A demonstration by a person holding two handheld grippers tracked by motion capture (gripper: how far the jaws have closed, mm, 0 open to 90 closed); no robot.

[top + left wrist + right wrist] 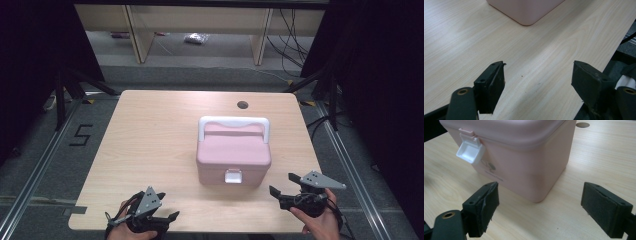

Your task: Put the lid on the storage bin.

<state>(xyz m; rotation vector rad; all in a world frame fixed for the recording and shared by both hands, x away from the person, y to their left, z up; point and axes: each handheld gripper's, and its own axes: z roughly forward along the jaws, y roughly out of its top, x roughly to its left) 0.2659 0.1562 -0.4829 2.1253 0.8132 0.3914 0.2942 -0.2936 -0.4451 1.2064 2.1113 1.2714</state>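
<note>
While both grippers hover near the person's edge of the wooden table [150,140], the pink box [233,155] sits a little right of the tabletop's middle, upright with its lid down. Its white handle [233,122] lies folded toward the far side of the lid, and a small white latch [233,176] hangs on the front wall that faces the person; in the right gripper view the latch [470,149] stands flipped outward from the lid's edge. The left gripper [161,218] is held low at the near left corner of the table, well apart from the box, and its jaws are spread with nothing between them; in the left gripper view bare wood lies between the two black pads and only a rounded bottom corner of the box [526,11] shows at the top of the frame. The right gripper [282,184] is held near the box's front right corner, beside it and not touching, pointing toward it. Its jaws are spread wide and hold nothing; in the right gripper view the near corner of the box [524,167] rises just beyond the gap between the pads. A round cable hole [242,105] lies in the table beyond the box, near the far edge.
</note>
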